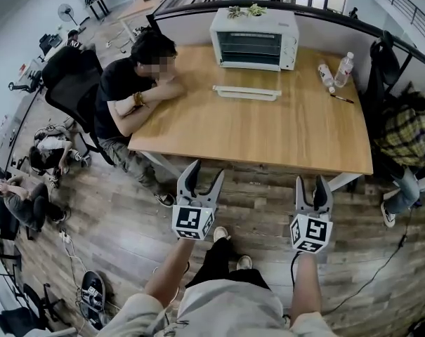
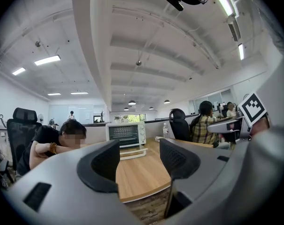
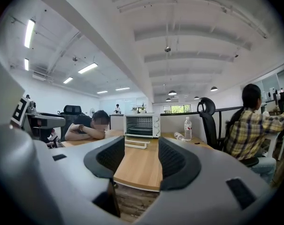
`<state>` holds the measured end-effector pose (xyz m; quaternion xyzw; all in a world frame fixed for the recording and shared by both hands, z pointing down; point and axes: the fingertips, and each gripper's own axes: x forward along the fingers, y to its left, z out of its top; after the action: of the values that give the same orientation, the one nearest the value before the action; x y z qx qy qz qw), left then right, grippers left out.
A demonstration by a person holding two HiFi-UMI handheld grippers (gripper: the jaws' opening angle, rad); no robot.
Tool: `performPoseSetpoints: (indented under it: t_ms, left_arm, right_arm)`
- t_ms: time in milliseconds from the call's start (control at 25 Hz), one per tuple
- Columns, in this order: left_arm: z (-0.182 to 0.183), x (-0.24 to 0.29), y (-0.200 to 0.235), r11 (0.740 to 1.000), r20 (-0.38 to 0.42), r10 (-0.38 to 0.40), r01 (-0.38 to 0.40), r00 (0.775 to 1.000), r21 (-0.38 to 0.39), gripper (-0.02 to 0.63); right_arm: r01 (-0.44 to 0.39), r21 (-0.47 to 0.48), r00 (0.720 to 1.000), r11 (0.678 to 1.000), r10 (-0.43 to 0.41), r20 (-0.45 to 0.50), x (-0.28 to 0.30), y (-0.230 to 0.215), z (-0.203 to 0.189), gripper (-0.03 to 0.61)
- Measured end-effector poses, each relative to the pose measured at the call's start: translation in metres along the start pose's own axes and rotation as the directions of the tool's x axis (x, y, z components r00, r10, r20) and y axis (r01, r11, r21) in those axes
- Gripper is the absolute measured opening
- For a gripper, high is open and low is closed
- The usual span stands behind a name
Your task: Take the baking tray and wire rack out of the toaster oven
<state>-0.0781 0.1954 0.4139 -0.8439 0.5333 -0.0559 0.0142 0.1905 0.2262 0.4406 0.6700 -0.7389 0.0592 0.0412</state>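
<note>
A white toaster oven stands at the far edge of the wooden table. Its door lies folded down flat in front of it. Dark shelves show inside the cavity; tray and wire rack cannot be told apart from here. My left gripper and right gripper hang over the floor just short of the table's near edge, both open and empty. The oven sits far beyond the left gripper, and likewise the oven beyond the right gripper.
A seated person leans folded arms on the table's left side. An upright bottle, a lying bottle and a pen are at the far right. Another person in plaid sits to the right.
</note>
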Motion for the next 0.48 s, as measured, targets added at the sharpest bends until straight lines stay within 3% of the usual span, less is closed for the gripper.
performPoseSetpoints:
  t_ms: [480]
  left_arm:
    - [0.007, 0.096, 0.085, 0.999, 0.055, -0.035, 0.036, 0.998, -0.026, 0.281]
  right_arm:
    - [0.047, -0.035, 0.999, 0.998, -0.047, 0.020, 0.109, 0.024, 0.035, 0.238]
